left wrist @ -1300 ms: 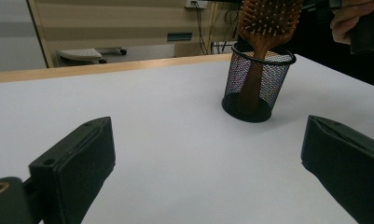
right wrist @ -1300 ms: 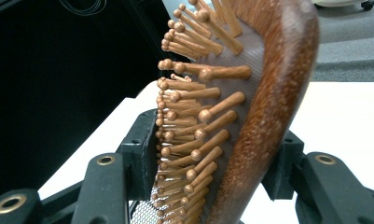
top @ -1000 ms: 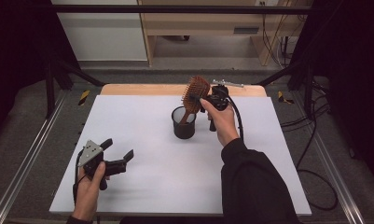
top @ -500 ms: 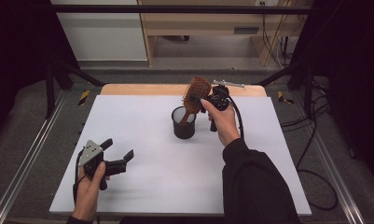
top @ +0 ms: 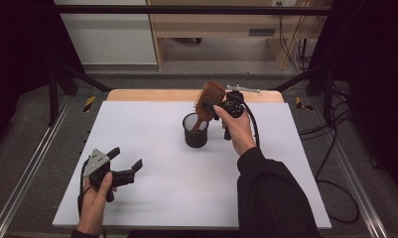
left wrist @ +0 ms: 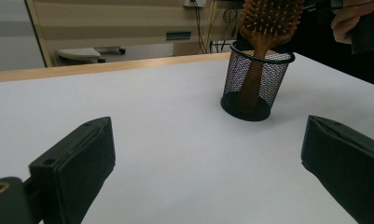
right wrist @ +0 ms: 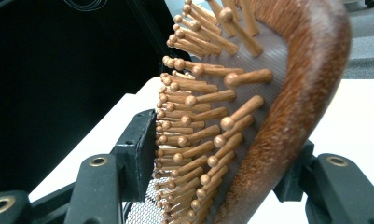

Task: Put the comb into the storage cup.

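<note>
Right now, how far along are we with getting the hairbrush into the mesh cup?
Mostly done: the hairbrush handle already stands inside the mesh cup, head leaning out over the rim. In hand: the right gripper is clamped across the brush head, bristles against one jaw. Left to do: open those jaws and back away. The left gripper waits open over the white table, holding nothing.

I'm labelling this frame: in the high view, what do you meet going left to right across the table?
Left claw → mesh cup → wooden hairbrush, its handle in the cup → right claw, shut on the brush head.
</note>
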### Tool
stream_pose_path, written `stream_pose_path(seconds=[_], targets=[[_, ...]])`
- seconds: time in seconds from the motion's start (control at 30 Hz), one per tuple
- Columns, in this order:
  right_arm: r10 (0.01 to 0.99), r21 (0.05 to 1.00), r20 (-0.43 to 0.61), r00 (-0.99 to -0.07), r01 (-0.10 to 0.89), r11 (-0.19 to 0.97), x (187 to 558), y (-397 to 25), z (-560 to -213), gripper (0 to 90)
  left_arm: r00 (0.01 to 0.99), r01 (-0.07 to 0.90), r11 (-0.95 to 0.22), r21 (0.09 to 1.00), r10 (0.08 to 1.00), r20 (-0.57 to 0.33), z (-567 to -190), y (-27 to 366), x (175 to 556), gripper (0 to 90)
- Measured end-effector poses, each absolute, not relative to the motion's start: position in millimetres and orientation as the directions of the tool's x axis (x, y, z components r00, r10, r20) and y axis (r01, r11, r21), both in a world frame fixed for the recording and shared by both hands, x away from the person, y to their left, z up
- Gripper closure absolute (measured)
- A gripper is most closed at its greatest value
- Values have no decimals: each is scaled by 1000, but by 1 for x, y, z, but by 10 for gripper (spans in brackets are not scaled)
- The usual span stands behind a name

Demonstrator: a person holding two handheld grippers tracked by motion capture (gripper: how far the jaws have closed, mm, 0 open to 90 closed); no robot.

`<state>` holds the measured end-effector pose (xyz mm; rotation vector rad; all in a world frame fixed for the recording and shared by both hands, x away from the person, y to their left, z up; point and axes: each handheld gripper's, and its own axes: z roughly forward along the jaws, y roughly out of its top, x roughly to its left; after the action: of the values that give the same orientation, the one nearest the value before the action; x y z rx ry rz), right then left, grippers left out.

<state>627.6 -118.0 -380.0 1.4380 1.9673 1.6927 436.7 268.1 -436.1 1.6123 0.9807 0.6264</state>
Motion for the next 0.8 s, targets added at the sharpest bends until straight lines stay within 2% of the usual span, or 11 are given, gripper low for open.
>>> stream_pose_path(seconds=[0.43, 0.8], targets=[[741, 832, 434, -513, 544, -111, 627, -118, -380, 386, 519, 275, -65, 959, 850, -91, -436, 268, 437, 30], [740, 834, 426, -521, 543, -97, 627, -116, -380, 308, 519, 275, -64, 959, 850, -91, -436, 268, 437, 30]])
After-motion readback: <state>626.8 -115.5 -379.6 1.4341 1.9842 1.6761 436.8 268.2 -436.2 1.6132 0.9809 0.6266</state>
